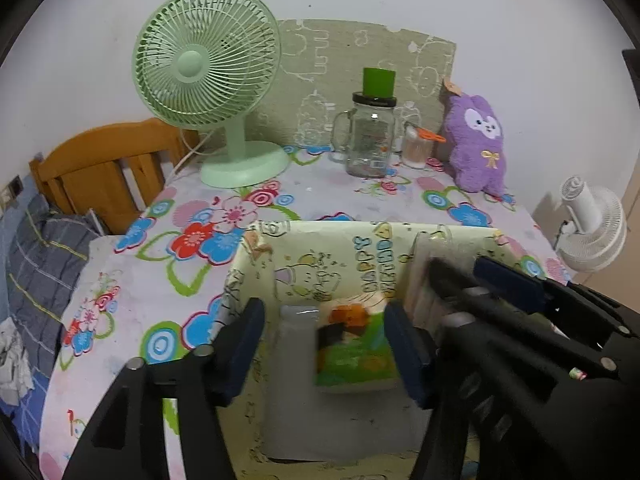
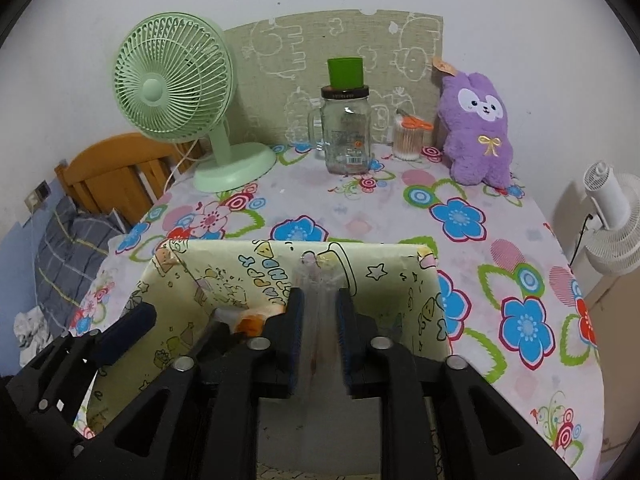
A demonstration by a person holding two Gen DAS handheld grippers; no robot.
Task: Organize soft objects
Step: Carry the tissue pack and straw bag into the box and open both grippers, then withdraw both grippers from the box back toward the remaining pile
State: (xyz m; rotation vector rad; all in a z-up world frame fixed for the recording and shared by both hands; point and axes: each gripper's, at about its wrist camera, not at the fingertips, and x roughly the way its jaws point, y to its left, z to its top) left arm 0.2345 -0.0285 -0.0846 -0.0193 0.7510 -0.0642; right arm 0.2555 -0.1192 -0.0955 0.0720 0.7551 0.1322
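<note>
Left wrist view, left gripper (image 1: pixel 324 344) jaws parted over the paper-lined box (image 1: pixel 256 256), green printed packet (image 1: pixel 354 344) loose between them, right wrist view, right gripper (image 2: pixel 320 336) jaws apart around a clear plastic bag (image 2: pixel 320 320) inside the box.

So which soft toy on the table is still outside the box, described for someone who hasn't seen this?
Start at the table with the flowered cloth and go to its far edge by the wall. Right of the glass jar with the green lid and the cotton swab tub sits the purple plush animal, upright; it alone is furry, with a white face and gold bow.
</note>
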